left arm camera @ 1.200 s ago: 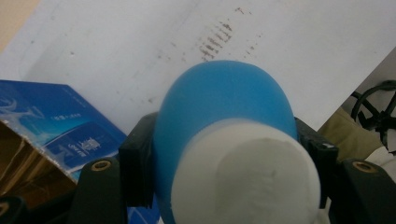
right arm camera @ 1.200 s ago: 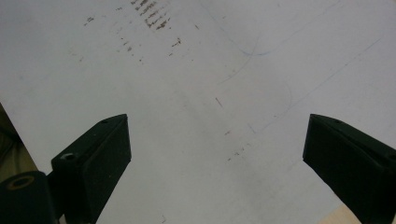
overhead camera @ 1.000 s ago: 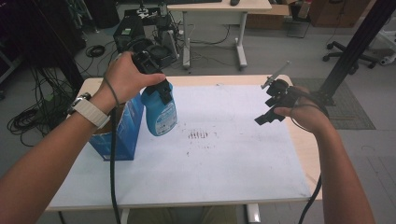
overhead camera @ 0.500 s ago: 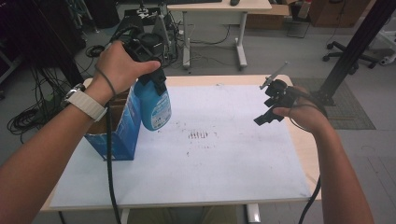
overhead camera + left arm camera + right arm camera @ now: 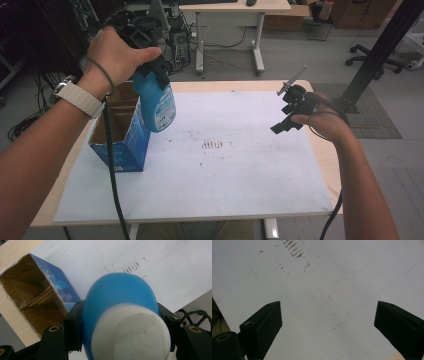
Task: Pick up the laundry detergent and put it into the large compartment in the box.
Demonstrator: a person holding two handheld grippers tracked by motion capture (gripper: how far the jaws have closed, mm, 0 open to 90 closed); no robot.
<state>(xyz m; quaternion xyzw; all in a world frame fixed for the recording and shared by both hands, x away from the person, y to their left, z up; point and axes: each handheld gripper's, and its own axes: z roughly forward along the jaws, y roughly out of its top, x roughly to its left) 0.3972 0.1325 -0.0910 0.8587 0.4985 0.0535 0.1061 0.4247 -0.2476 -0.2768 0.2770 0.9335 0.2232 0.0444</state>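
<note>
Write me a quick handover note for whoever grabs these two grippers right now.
Left gripper: shut on the blue bottle, held in the air by its neck above the table, beside the open blue box.
Right gripper: open, holding nothing, hovering over the white sheet on the right side.
Done: the bottle hangs clear of the box.
Left: probably set the bottle down upright on the white sheet and release; the right gripper is free to steady the box if needed.

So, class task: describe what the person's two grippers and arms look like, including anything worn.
Both grippers, left and right, are black, with blocky jaws bearing brass-coloured screw holes. A black cable trails from each. The left wrist wears a white-strapped watch; no sleeves show on the forearms.
</note>
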